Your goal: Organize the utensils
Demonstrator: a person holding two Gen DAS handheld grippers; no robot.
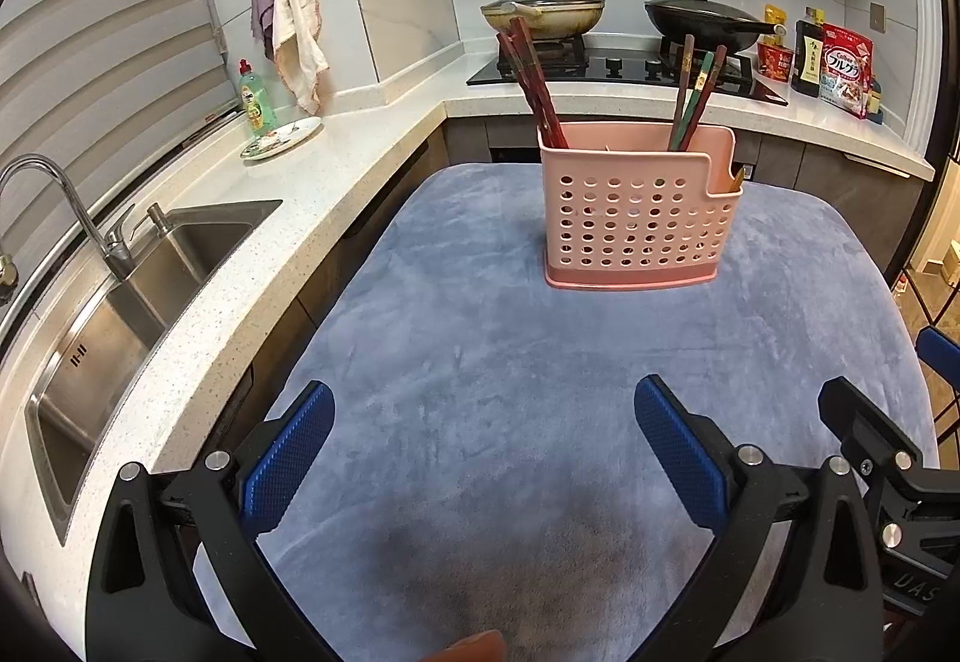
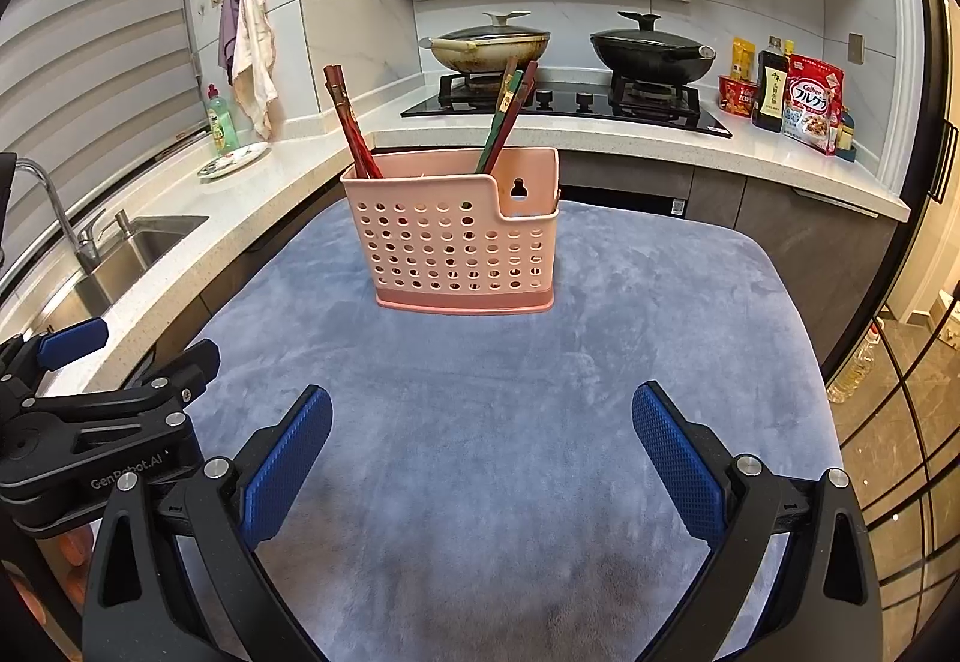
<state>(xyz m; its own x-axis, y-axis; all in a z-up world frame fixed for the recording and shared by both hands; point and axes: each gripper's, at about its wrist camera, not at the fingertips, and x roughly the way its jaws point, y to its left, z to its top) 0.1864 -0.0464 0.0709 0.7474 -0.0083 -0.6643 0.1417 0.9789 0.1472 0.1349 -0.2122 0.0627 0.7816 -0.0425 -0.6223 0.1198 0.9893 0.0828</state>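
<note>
A pink perforated utensil holder [image 1: 636, 218] stands upright on the blue-grey cloth [image 1: 480, 362], also in the right wrist view [image 2: 459, 248]. Dark red chopsticks [image 1: 534, 86] lean in its left compartment, and red and green chopsticks [image 1: 696, 92] in its right; they also show in the right wrist view [image 2: 351, 122] [image 2: 507, 116]. My left gripper [image 1: 483, 410] is open and empty, near the cloth's front edge, well short of the holder. My right gripper [image 2: 480, 410] is open and empty beside it, equally far back.
A white counter [image 1: 252, 266] with a steel sink [image 1: 120, 314] and tap runs along the left. A plate [image 1: 282, 137] and soap bottle sit on it. Behind stand a hob with two lidded pans [image 1: 543, 11] [image 1: 702, 17] and food packets [image 1: 840, 62].
</note>
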